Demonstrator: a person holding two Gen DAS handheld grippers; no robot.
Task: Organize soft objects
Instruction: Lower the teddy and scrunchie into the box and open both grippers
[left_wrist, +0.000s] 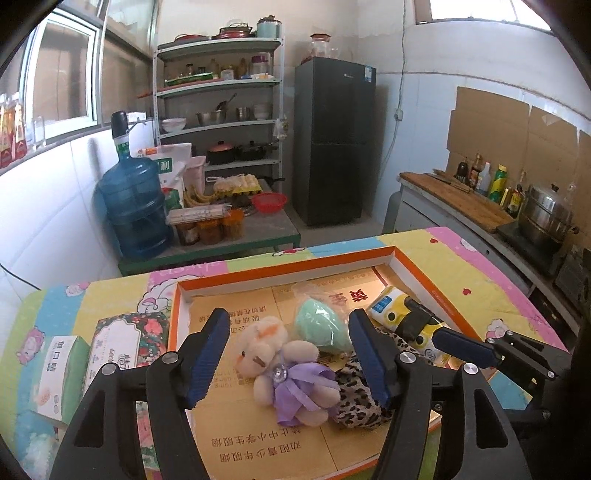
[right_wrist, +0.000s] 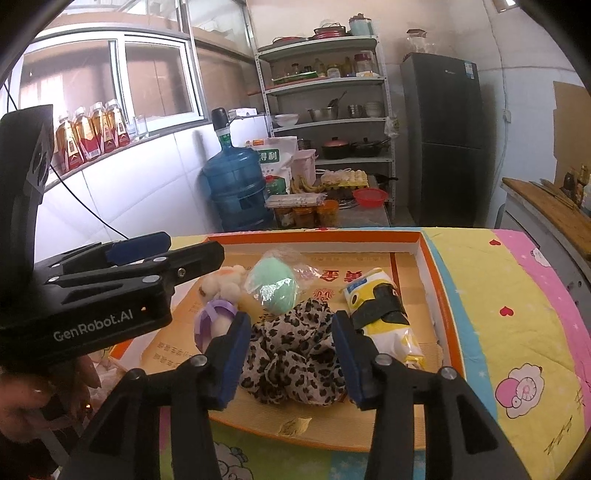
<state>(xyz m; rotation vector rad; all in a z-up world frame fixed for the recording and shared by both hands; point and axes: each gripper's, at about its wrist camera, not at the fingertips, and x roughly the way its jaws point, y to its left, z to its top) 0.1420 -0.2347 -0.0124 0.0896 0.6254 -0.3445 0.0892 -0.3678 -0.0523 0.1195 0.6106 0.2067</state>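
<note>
Leopard-print cloth (right_wrist: 295, 354), mint-green sponge (right_wrist: 274, 286), cream plush toy (left_wrist: 280, 363) with purple bow.

"GenRobot.AI" on left hand-held gripper (right_wrist: 192, 254)

daylight from windows (left_wrist: 62, 74) | soft shadows | fisheye edges warped — dark vignette

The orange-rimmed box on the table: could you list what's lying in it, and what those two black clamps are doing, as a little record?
Container: shallow orange-rimmed box on a cartoon-print tablecloth
Contents: plush bunny with purple bow; green sponge in clear wrap; leopard-print cloth; yellow-and-white packet
Left gripper: jaws open, either side of the bunny
Right gripper: jaws open, either side of the cloth
Beside the box: two tissue boxes
</note>
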